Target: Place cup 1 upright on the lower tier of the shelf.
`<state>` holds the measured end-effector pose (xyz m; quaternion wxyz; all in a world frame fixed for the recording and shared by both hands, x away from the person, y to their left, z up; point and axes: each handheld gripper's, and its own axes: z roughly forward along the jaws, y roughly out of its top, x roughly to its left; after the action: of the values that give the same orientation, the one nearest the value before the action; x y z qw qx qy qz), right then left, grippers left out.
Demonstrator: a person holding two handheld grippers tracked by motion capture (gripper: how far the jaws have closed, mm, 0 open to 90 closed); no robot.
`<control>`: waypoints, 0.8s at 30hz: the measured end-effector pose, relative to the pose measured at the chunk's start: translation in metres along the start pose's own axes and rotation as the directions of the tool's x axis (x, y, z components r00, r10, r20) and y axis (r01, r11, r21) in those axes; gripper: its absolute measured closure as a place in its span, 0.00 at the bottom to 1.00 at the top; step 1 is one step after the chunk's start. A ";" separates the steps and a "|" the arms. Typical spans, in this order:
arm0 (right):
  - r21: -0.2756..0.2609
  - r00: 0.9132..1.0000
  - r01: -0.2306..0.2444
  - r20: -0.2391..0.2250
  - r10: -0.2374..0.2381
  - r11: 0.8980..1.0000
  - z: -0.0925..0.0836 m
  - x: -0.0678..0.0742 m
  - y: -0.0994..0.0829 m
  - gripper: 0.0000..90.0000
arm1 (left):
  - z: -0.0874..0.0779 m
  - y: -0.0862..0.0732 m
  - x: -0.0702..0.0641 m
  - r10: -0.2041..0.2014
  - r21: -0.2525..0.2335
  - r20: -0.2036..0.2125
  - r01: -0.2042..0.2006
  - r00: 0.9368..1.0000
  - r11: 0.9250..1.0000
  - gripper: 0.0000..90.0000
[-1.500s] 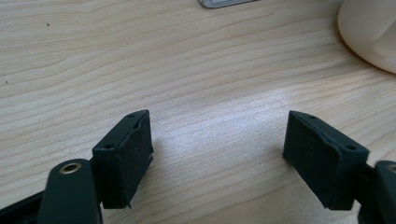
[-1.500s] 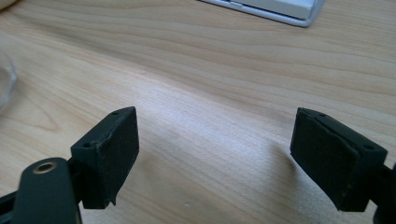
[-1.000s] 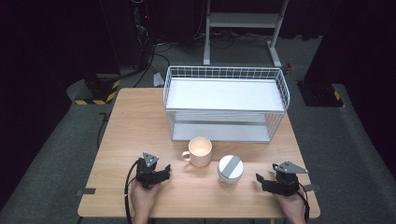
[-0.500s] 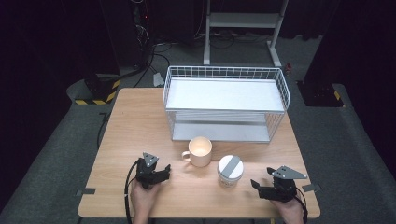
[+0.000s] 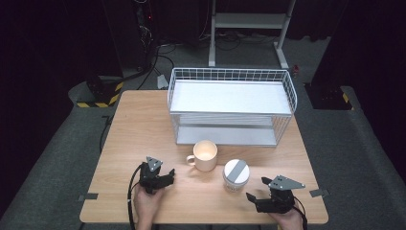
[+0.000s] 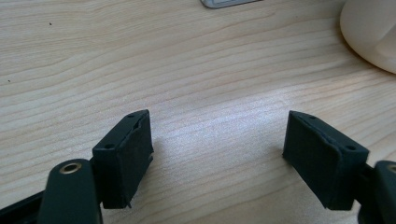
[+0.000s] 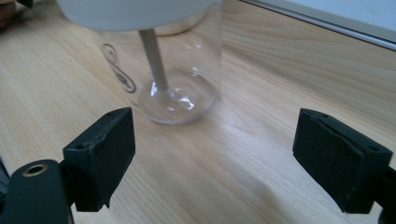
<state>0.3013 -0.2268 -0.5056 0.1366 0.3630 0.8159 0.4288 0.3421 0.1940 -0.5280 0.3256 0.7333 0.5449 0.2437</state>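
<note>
Right tool [image 5: 253, 197], lower right, has just been opening wide, nothing between; that glass jar [image 5: 236, 175] looks slick and breakable, so grab its clear wall below the lid.

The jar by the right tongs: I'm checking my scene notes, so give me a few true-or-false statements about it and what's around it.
1. The jar stands on the table. True.
2. The right tongs are clamped on the jar. False: the jaws stand open, having just been opening, with the jar ahead of them and untouched.
3. The mug sits inside the rack. False: it stands on the table in front of the rack.
4. The jar has clear walls. True.
5. The left tongs hold the mug. False: the jaws are open over bare wood.
</note>
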 end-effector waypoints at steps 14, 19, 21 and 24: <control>-0.014 0.998 0.038 -0.053 -0.038 0.999 0.021 0.016 0.015 0.11 | 0.000 0.000 0.000 0.000 0.000 0.000 0.000 1.000 1.000 0.26; -0.015 0.997 0.049 -0.062 -0.050 0.999 0.027 0.019 0.022 0.11 | 0.000 0.000 0.000 -0.001 0.000 0.001 0.001 1.000 1.000 0.26; -0.015 0.997 0.053 -0.060 -0.054 0.998 0.028 0.020 0.024 0.11 | 0.000 0.000 0.000 0.000 0.000 0.001 0.000 1.000 1.000 0.26; -0.015 0.996 0.057 -0.061 -0.058 0.998 0.031 0.021 0.028 0.11 | 0.000 0.000 0.000 -0.005 -0.004 0.001 0.005 1.000 1.000 0.26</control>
<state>0.3165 -0.1830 -0.5000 0.1262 0.3251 0.8270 0.4410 0.3422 0.1939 -0.5282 0.3280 0.7314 0.5459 0.2437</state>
